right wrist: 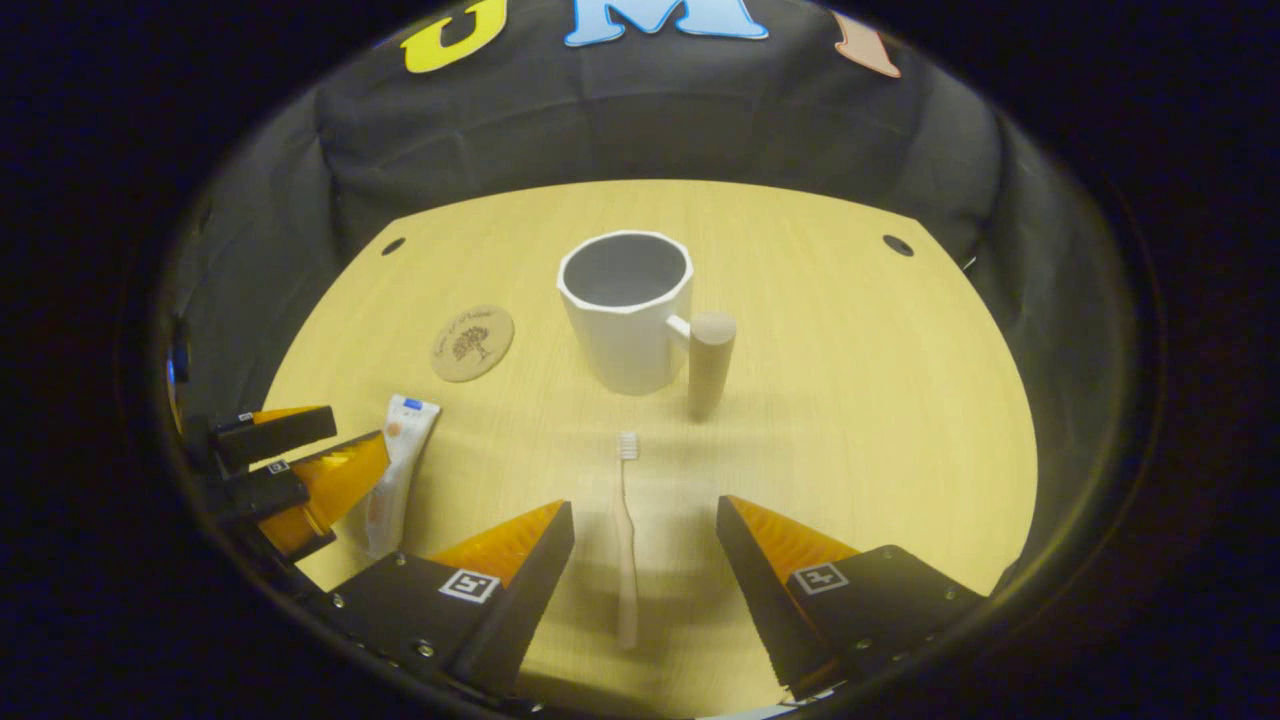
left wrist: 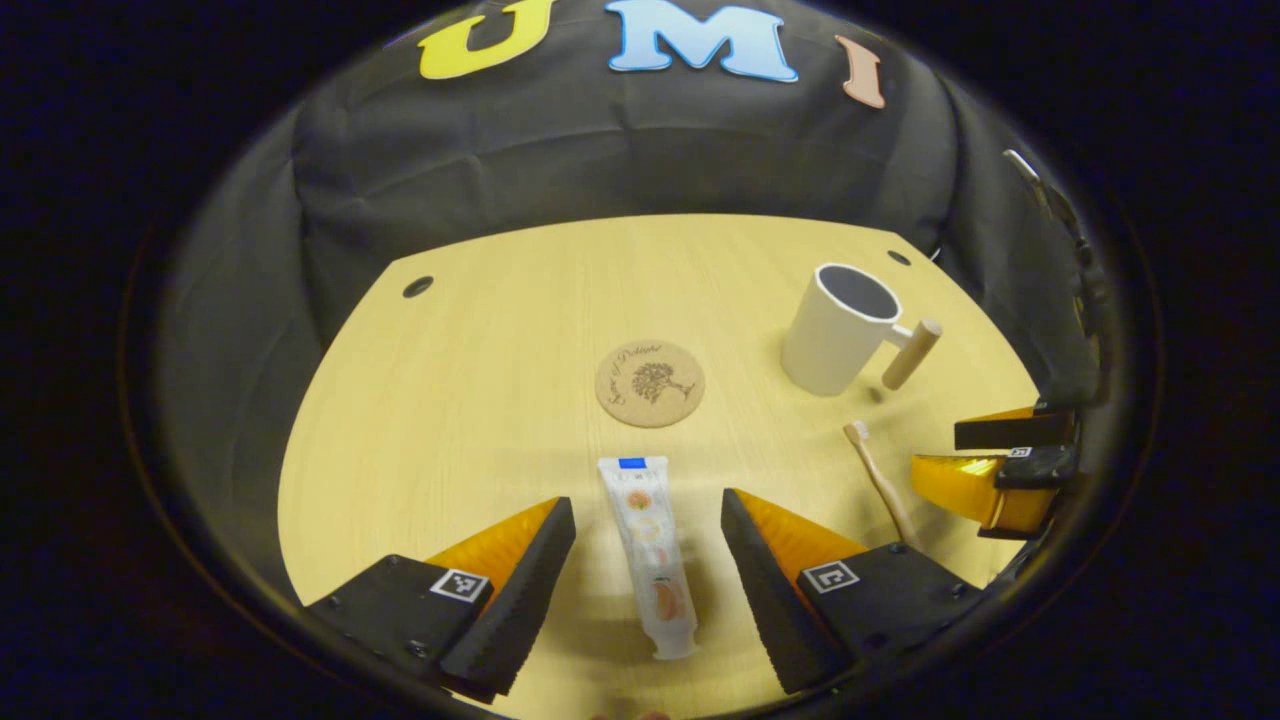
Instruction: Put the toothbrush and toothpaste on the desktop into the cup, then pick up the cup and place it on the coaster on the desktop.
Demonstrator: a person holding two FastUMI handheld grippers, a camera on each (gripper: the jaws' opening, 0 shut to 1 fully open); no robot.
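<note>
Left gripper (left wrist: 648, 590) spread wide, straddling the toothpaste (left wrist: 648, 555), not touching it. Tube lies flat on the desktop (left wrist: 480, 330), cap end toward 12 o'clock. Likely soft and light; pinch mid-body across the width, the flat tail would probably fold. Coaster (left wrist: 650, 384) just past it at 12, cup (left wrist: 838, 330) at 1-2 o'clock, empty, upright.

Right gripper (right wrist: 645, 590) also released, toothbrush (right wrist: 626, 540) between the fingers, bristles toward 12. Thin, stiff, probably slippery; take the handle mid-length. Cup handle (right wrist: 710, 362) sticks out at 1 o'clock, could snag on insertion. Nothing else blocks.
</note>
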